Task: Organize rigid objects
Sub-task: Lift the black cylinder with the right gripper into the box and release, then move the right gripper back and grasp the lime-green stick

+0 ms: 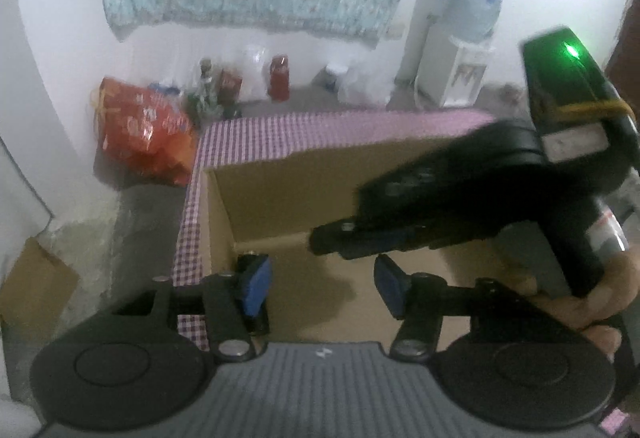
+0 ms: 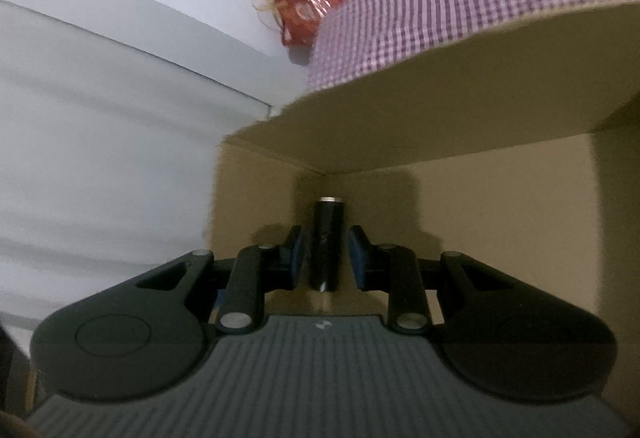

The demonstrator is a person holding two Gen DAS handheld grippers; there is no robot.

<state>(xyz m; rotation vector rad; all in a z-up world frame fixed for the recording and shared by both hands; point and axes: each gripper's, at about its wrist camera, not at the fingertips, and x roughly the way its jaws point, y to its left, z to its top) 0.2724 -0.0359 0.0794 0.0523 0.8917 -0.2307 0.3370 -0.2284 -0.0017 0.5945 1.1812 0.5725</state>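
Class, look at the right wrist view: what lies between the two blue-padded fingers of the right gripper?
A dark cylinder with a metal end stands between the fingers of the right gripper, inside the cardboard box. Small gaps show on both sides.

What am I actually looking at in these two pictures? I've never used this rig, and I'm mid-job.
There is no robot arm: a person carries a two-finger gripper in each hand, each with a fisheye camera looking along its fingers.

The left wrist view shows the left gripper, open and empty, above a cardboard box on a checkered tablecloth. The black device crossing that view is the right gripper, held by the person's hand.

The right wrist view looks down into the same box. A black cylinder stands between its blue pads, with gaps on both sides, so it is not clamped.
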